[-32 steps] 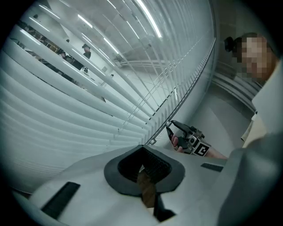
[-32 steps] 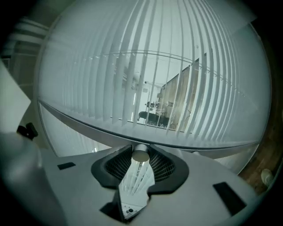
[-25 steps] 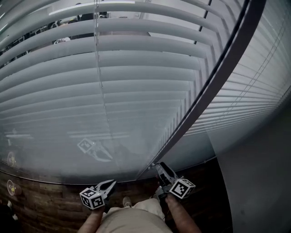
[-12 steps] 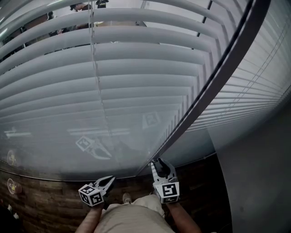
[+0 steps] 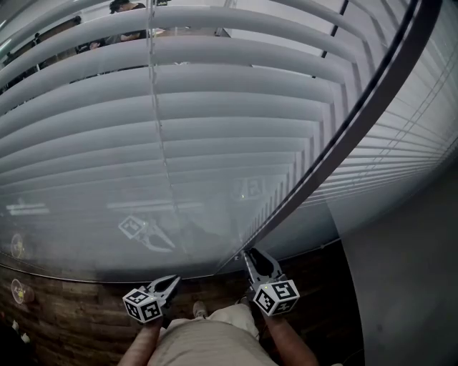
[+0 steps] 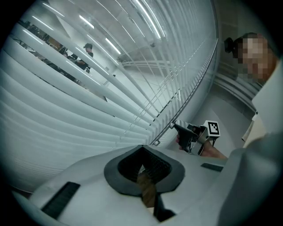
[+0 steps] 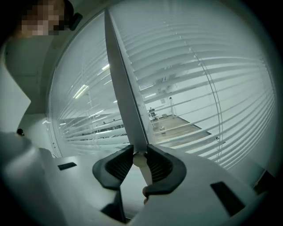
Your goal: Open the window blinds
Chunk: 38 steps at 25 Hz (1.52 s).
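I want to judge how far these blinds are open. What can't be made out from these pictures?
- Where the wand joins the blinds: in the right gripper view it runs out at the picture's upper edge.
- The room behind the glass: in the head view, blinds and glare hide all but slivers, and the figures at the top are too small.
- The cord's lower end: in the head view it is lost in glare.

Wand (image 7: 126, 97) rose from the right claw (image 7: 139, 160), whose jaws had just been closing on it. Its top was cut off by the frame edge well above the claw. Brown strip (image 6: 146, 190) showed in the gap behind the left claw (image 6: 142, 152) tips, not identifiable. Figures (image 6: 88, 47) beyond the slats (image 6: 53, 110), above-left of the left claw, were too small to make out.
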Each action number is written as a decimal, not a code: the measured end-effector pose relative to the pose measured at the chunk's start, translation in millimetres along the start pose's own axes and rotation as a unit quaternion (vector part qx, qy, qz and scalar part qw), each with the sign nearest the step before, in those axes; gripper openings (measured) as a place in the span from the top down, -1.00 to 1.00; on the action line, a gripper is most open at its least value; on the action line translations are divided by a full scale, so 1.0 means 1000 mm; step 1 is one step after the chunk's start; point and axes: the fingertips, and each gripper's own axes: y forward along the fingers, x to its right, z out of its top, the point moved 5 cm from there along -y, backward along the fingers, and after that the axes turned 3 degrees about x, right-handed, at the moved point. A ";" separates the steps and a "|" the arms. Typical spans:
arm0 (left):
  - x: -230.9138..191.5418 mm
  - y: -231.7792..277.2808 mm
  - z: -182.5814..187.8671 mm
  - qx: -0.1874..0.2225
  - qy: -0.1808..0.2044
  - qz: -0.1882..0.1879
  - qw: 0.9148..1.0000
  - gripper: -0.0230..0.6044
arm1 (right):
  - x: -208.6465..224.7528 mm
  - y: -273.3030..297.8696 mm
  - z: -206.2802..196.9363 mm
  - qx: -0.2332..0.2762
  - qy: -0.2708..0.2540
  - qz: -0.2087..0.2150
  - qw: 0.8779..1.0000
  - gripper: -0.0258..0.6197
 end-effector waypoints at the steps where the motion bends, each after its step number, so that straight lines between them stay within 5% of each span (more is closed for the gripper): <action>1: 0.000 0.001 0.000 0.000 0.000 -0.001 1.000 0.89 | 0.001 0.000 0.000 0.000 0.009 0.001 1.000 0.60; 9: 0.002 -0.001 0.000 0.000 0.000 -0.005 1.000 0.89 | 0.011 -0.001 -0.003 0.008 0.159 0.027 0.987 0.61; 13: 0.002 -0.004 -0.001 0.000 -0.001 -0.003 1.000 0.89 | 0.020 -0.002 -0.006 0.009 0.264 0.045 0.963 0.62; 18: 0.003 -0.005 -0.003 0.000 -0.001 -0.003 1.000 0.89 | 0.023 0.001 -0.003 0.022 0.332 0.078 0.940 0.62; 25: 0.017 -0.007 0.009 0.001 -0.001 -0.003 1.000 0.89 | 0.030 -0.002 0.003 0.021 0.452 0.101 0.886 0.62; 30: 0.016 -0.006 0.011 0.004 0.003 -0.003 1.000 0.89 | 0.027 0.001 0.005 0.030 0.424 0.116 0.898 0.61; 38: 0.007 -0.017 0.014 0.022 0.008 0.003 1.000 0.89 | 0.028 -0.025 0.007 0.046 0.256 0.068 0.963 0.40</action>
